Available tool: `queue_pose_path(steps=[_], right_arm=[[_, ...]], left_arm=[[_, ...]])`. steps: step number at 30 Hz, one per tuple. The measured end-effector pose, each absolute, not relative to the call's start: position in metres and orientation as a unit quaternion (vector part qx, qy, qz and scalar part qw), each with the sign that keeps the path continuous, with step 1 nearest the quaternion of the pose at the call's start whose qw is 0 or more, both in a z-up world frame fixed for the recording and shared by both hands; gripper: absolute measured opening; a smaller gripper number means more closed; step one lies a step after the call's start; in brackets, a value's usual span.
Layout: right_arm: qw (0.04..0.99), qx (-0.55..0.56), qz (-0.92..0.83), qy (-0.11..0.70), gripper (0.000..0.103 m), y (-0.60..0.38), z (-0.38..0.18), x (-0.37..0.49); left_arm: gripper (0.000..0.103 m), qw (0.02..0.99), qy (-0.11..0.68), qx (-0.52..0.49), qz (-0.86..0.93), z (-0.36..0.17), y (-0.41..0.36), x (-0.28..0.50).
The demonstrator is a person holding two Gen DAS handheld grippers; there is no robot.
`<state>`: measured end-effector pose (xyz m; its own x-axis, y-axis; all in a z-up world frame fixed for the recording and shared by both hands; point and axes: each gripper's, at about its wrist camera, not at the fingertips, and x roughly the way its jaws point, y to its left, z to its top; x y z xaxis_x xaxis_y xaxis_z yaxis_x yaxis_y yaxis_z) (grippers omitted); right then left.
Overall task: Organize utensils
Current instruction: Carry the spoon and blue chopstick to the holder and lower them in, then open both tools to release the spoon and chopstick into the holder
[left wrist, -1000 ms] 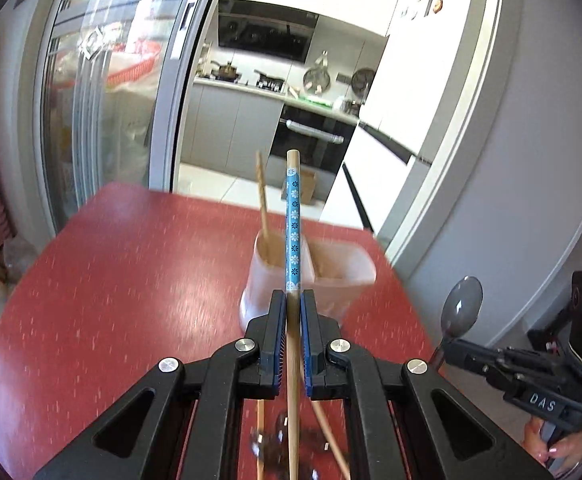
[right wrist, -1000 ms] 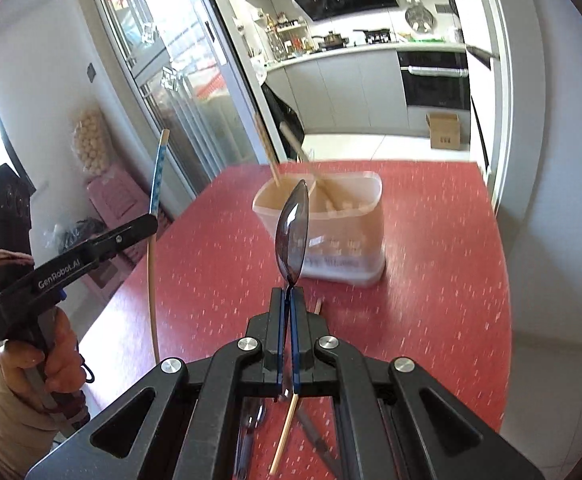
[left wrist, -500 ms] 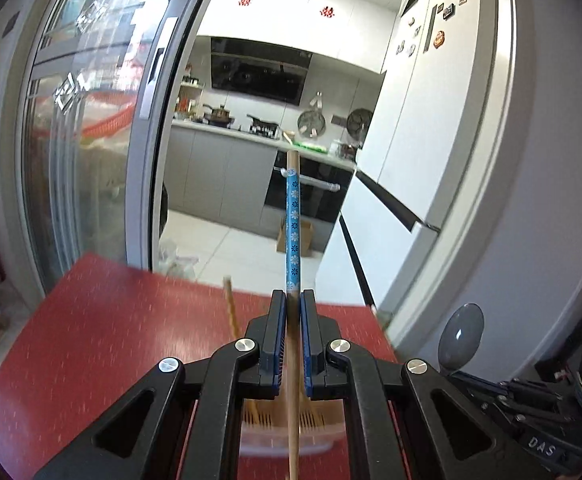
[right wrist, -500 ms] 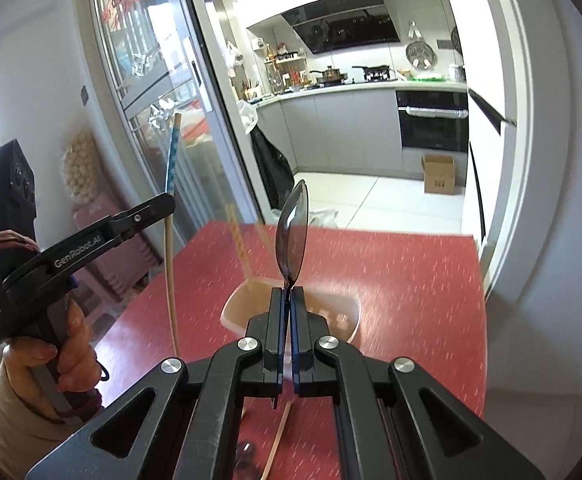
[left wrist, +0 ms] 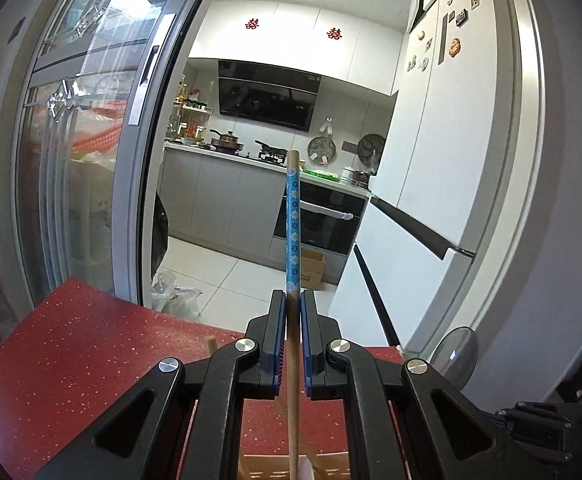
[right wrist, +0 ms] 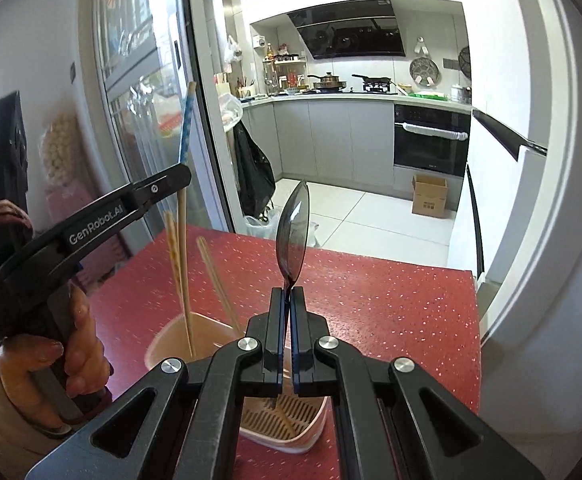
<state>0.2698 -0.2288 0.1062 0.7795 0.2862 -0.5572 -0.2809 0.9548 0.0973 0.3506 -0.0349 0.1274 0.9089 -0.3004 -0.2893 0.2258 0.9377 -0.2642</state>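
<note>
I have swung both hand-held grippers up over the utensil holder (right wrist: 195, 344) by the bench's (right wrist: 391, 292) near edge, left hand-held gripper (left wrist: 293, 308) clamped on the blue-patterned chopstick (left wrist: 292, 224), right hand-held gripper (right wrist: 287, 304) clamped on the spoon (right wrist: 293, 236), so both look ready to drop in.

Home kitchen: range hood (left wrist: 267, 98), oven (right wrist: 431, 140), magnet-covered fridge (left wrist: 443, 128), red table (right wrist: 391, 280).

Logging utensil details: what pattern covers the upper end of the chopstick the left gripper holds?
Blue band with small white flowers on the wooden chopstick, clearest in the left wrist view.
</note>
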Motion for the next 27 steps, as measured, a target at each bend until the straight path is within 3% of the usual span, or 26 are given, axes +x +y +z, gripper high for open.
queue_pose_path(steps=[15, 27], right_arm=[[0.936, -0.081, 0.163, 0.300, 0.003, -0.193, 0.057, 0.262], [0.917, -0.013, 0.176, 0.356, 0.004, -0.203, 0.049, 0.275]], left_arm=[[0.036, 0.966, 0.221, -0.064, -0.121, 0.071, -0.043, 0.332], [0.036, 0.961, 0.252, -0.047, -0.103, 0.071, -0.034, 0.308]])
